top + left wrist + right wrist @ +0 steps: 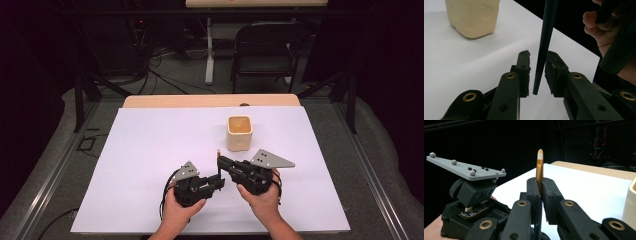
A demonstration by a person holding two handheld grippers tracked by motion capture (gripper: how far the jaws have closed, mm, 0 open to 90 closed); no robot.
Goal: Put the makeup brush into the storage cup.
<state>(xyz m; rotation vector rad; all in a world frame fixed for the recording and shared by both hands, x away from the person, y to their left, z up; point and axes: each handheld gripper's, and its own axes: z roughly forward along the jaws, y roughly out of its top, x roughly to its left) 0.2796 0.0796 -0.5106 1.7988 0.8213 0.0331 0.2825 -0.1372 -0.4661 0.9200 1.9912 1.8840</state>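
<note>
The left hand-held gripper (537,72) stands narrowly parted around the dark tapered handle end of a slim paintbrush (544,47), its pads (524,67) not yet pressing. At about two o'clock from it, the right hand-held gripper (539,195) is clamped on the brush's gold ferrule (539,173), white tip up (a clean pinch). Judged as a handover: the left should seat squarely on the handle and grip firmly before the right lets go. Farther off, at twelve o'clock on the white counter (150,145), stands the cream square ceramic cup (239,132).
</note>
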